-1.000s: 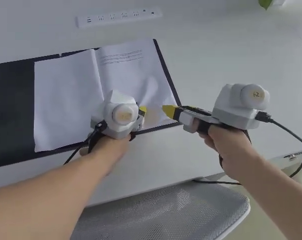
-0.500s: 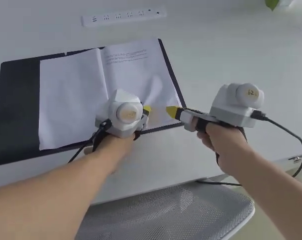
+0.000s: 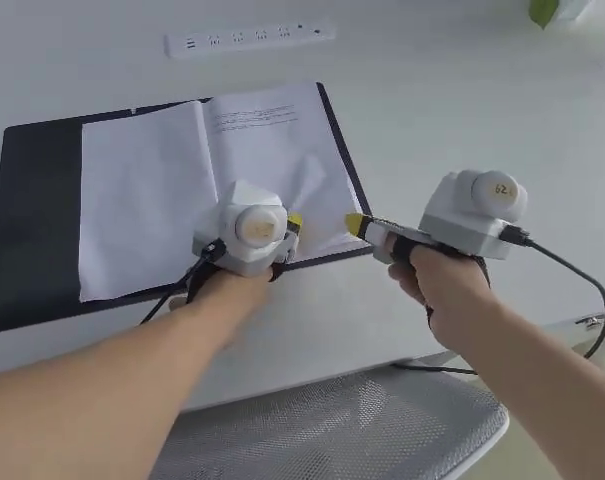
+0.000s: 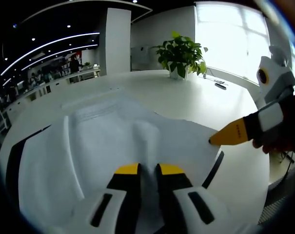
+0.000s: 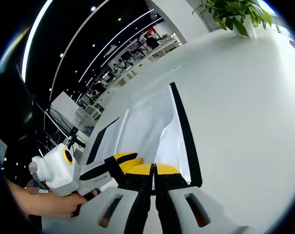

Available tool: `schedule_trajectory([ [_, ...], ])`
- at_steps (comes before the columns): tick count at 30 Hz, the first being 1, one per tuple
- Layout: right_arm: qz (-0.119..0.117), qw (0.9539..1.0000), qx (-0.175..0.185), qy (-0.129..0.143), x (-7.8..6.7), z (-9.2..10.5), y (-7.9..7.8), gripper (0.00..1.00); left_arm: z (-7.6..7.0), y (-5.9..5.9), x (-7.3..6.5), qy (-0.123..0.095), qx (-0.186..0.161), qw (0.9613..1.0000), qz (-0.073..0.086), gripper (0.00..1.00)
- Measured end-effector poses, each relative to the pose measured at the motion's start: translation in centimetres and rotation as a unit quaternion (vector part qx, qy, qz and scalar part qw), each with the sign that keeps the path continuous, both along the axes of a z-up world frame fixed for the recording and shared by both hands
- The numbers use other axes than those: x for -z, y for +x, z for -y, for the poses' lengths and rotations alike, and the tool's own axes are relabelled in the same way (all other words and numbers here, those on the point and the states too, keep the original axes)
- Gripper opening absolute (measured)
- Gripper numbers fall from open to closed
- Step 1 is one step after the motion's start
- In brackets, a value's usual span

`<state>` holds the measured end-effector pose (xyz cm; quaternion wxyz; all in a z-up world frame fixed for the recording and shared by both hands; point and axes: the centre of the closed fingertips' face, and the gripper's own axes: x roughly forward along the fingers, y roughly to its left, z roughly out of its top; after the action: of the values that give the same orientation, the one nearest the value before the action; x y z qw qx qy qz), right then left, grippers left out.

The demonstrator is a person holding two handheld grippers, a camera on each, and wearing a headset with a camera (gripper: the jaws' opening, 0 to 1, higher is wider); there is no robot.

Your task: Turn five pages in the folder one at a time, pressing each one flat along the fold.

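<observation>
Nearest, right tool (image 3: 354,224) clenched, jaws tip to tip at lower right corner of right page (image 3: 277,160); paper pinched or not, cannot tell. Just beside, left tool (image 3: 292,222) over same page, jaws narrowly apart, gripping nothing. Folder (image 3: 32,220) open on desk (image 3: 462,110); power strip (image 3: 250,38) beyond.
</observation>
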<state>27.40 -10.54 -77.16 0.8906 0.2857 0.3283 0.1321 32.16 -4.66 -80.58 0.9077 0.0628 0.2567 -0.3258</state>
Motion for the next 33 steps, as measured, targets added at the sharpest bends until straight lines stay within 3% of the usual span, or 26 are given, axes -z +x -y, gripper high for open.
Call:
schedule_trajectory([
  [6,0.005,0.9999,0.006,0.012,-0.7,-0.2,0.0,0.0,-0.6,-0.6,-0.3,-0.01,-0.002,0.9997,-0.021,0.07],
  [9,0.015,0.9998,0.002,0.015,-1.6,-0.7,0.0,0.0,-1.6,-1.3,-0.8,-0.014,-0.002,0.9995,-0.028,0.1],
  [14,0.035,0.9991,-0.006,0.025,-3.5,-1.9,0.1,0.0,-3.4,-1.8,-2.3,-0.025,-0.004,0.9993,-0.026,0.09],
  [16,0.042,0.9987,-0.011,0.028,-4.4,-2.6,0.2,0.0,-4.3,-2.0,-3.3,-0.025,-0.001,0.9995,-0.016,0.09],
  [25,0.079,0.9947,-0.034,0.056,-8.4,-6.6,0.7,0.0,-9.3,-3.5,-6.8,-0.064,-0.036,0.9971,-0.022,0.14],
  [33,0.11,0.9884,-0.082,0.065,-11.5,-11.9,0.6,0.0,-15.2,-4.7,-9.9,-0.088,-0.073,0.9934,-0.012,0.19],
])
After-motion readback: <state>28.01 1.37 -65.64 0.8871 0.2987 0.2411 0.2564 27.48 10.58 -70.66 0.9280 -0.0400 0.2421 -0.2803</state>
